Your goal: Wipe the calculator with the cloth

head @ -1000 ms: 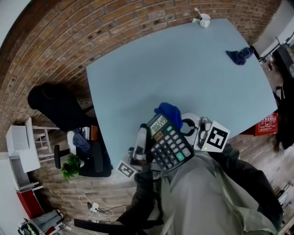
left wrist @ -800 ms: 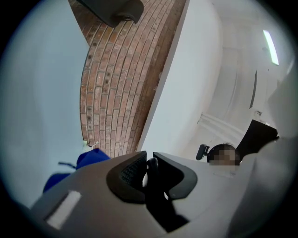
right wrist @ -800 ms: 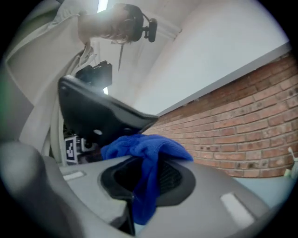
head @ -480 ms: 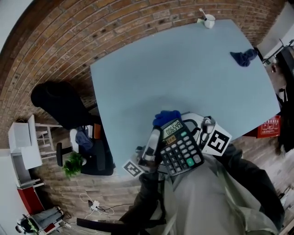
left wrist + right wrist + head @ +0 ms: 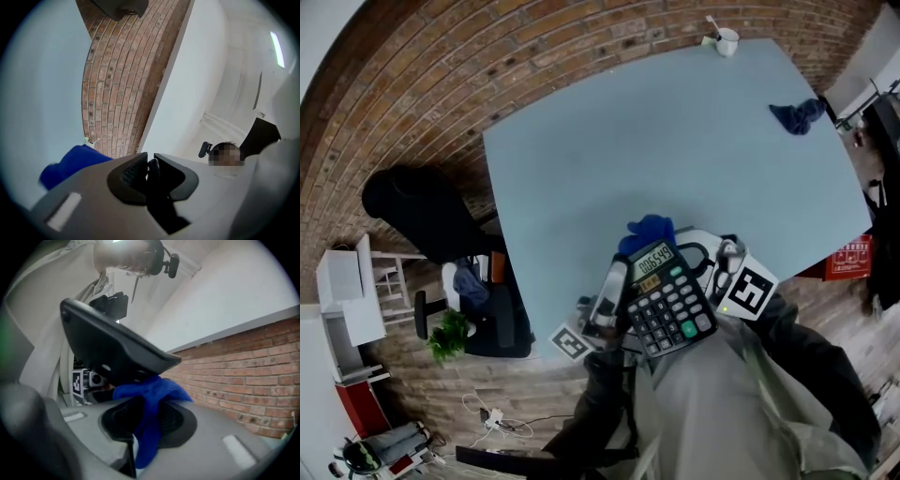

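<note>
Head view, lower centre: calculator (image 5: 667,298) held keys-up by near edge of table (image 5: 675,141), blue cloth (image 5: 647,231) against its top end. Left gripper view: left gripper (image 5: 149,165) clamped on calculator's dark edge. Right gripper view, centre: right gripper (image 5: 149,416) pinching cloth beneath calculator.

There are two grippers, the left gripper (image 5: 147,165) and the right gripper (image 5: 143,420), and two marker cubes, one on each (image 5: 572,343) (image 5: 748,292). There is one calculator (image 5: 667,298), clamped by its edge in the left gripper. There are two blue cloths: one cloth (image 5: 149,397) pinched in the right gripper, and a second cloth (image 5: 797,115) well beyond it, off to its right. There is one table (image 5: 656,141), one cup (image 5: 727,41) far ahead of both grippers, and one chair (image 5: 412,211) and one plant (image 5: 448,337) off to the left gripper's side.
</note>
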`<state>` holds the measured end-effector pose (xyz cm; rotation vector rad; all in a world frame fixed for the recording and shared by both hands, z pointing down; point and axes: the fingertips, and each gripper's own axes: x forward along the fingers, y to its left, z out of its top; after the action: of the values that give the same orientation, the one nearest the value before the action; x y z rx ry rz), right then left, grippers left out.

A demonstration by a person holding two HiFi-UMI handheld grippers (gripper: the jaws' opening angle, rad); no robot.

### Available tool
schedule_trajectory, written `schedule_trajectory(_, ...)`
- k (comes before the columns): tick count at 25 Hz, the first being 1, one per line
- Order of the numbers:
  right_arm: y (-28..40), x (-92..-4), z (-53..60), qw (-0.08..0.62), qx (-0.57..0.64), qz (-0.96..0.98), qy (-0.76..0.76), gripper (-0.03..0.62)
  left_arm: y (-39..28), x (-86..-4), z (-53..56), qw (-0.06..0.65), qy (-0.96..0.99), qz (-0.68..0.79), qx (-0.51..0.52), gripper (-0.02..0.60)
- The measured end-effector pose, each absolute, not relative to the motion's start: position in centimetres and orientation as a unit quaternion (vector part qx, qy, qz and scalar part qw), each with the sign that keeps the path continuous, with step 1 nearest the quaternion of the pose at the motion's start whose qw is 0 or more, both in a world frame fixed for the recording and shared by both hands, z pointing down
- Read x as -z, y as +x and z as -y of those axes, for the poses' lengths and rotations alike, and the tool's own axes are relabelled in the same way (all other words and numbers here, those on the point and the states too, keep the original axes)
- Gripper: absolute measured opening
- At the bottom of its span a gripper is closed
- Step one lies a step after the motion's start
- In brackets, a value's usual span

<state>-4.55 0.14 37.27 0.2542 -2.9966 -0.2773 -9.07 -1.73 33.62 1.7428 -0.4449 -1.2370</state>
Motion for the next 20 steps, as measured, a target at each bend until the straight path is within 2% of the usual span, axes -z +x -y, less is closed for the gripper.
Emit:
schedule_trajectory(2, -3.7, -38.3, -0.6, 0.061, 0.043, 0.992, 0.1, 0.074, -10.0, -33.9, 1.9, 0.458, 0.702, 0.194, 0.509, 0.048)
schedule_trajectory(4, -1.7, -38.0, 0.4, 0.03, -0.015, 0.988, 0.15, 0.074, -11.4, -34.3, 2.0, 0.451, 0.696, 0.213, 0.516, 0.048)
schedule_trajectory(8, 2.9, -34.2, 2.3, -0.011, 0.015, 0.976, 0.218, 0.074, -13.6, -35.0, 2.5, 0.414, 0.713, 0.283, 0.49, 0.048)
schedule_trajectory(10, 2.9, -31.3, 1.3, -0.014, 0.054, 0.978, 0.203, 0.074, -13.9, -35.1, 2.7, 0.388, 0.733, 0.322, 0.456, 0.048)
schedule_trajectory(12, 0.6, -30.8, -1.3, 0.044, 0.104, 0.982, 0.15, 0.074, -14.1, -35.6, 3.2, 0.364, 0.749, 0.359, 0.42, 0.049)
schedule_trajectory(15, -3.9, -34.8, -5.9, 0.197, 0.19, 0.961, 0.042, 0.074, -14.3, -37.6, 3.9, 0.356, 0.755, 0.395, 0.383, 0.051)
schedule_trajectory(16, -5.0, -36.2, -7.2, 0.226, 0.211, 0.951, 0.014, 0.074, -14.1, -37.9, 4.0, 0.356, 0.757, 0.399, 0.376, 0.051)
schedule_trajectory(20, -7.2, -37.7, -7.6, 0.225, 0.209, 0.951, -0.026, 0.074, -12.4, -38.0, 3.3, 0.354, 0.777, 0.393, 0.341, 0.054)
